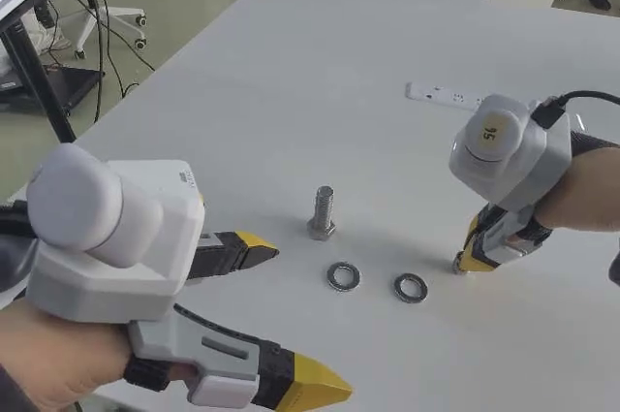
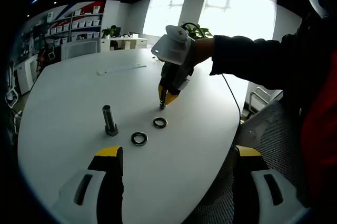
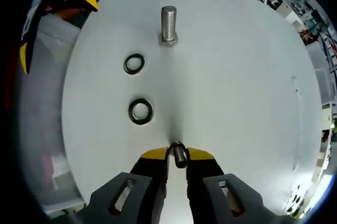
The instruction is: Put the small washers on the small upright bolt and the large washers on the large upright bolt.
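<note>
On the surface (image 1: 291, 73): a large upright bolt (image 1: 323, 213) is stood, a washer (image 1: 343, 276) and a second washer (image 1: 411, 287) laid near it.
Right gripper (image 3: 178, 153): closed on a small bolt (image 3: 179, 156), held against the surface.
Left gripper (image 2: 177, 153): held open.

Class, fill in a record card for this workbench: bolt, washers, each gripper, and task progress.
Bolt: one, upright on the white table, head down.
Washers: two, flat on the table near the bolt, apart.
Left gripper: open, holding nothing.
Right gripper: shut on a small metal piece, tips at the table beside the washers.
Progress: no washer on the bolt yet.
</note>
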{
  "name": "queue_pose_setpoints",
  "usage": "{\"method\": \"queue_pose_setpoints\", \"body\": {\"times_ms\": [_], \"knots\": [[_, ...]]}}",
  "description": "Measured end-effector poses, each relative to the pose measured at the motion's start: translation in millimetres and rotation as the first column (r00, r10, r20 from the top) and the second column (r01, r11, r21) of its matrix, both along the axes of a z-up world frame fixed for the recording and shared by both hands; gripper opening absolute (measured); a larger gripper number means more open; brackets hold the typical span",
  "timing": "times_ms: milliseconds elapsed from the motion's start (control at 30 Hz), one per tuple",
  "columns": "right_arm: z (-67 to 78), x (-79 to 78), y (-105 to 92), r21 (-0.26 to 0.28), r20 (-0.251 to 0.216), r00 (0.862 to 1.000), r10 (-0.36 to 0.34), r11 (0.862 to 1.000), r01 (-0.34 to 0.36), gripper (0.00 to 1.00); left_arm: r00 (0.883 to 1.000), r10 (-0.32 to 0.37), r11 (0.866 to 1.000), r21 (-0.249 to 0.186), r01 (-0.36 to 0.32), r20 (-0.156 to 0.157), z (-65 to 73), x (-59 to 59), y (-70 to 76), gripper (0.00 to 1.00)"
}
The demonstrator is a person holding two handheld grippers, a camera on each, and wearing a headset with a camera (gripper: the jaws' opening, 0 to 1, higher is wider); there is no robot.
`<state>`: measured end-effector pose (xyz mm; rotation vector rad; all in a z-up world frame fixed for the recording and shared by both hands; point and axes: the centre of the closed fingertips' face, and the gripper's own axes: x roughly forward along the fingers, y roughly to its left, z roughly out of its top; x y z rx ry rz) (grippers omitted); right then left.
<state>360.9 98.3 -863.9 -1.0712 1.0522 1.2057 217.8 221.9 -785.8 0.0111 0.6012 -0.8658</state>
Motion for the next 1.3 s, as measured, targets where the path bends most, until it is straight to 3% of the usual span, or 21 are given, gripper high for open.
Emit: {"method": "queue_pose_setpoints", "body": {"times_ms": [300,1300], "knots": [[-3.6,-0.3,-0.2,-0.001,-0.005,1.0,-0.002,1.0,0.002,0.14,1.0,0.002,1.0,-0.001,-0.002,-0.002,0.2,-0.9,0.4,0.86],[6.9,-1.7,-5.3,0.032,0.009,1.0,-0.029,0.999,0.028,0.22,1.0,-0.006,1.0,0.0,0.006,-0.005,-0.6,-1.7,-0.4,0.85]]}}
